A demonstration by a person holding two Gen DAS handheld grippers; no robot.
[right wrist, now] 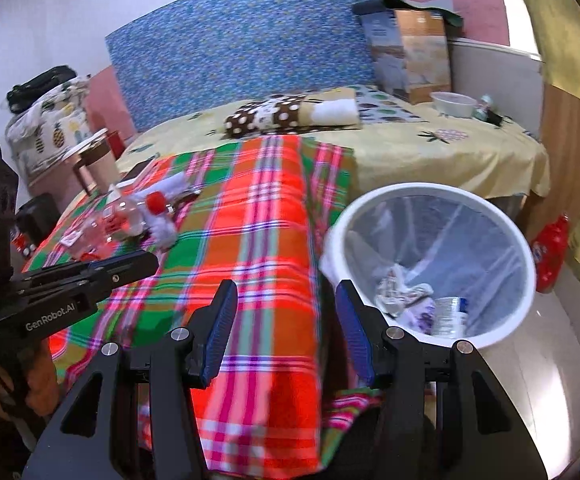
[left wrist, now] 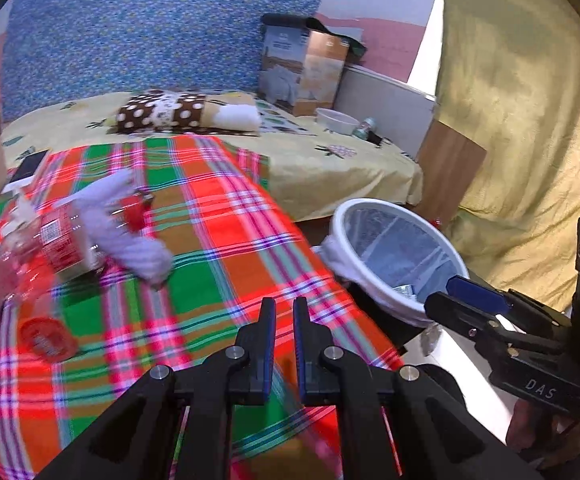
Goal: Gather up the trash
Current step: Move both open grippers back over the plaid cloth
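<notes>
- Two grippers hang over the plaid cloth (right wrist: 257, 240) — the left gripper (left wrist: 284, 312) has its fingers drawn together on nothing.
- The right gripper (right wrist: 285, 300) has its fingers apart and empty.
- Trash — a clear bottle (left wrist: 45, 248) and crumpled tissue (left wrist: 129, 232) — lies on the cloth's left.
- The white bin (right wrist: 506, 216) beside the cloth holds scraps.

Both fisheye views are evenly and brightly lit. Motion blur is seen on the plaid cloth (left wrist: 217, 240) and bottle (left wrist: 61, 240). Straight edges are bowed toward the dark, vignetted corners. Glare is seen at the upper right.
</notes>
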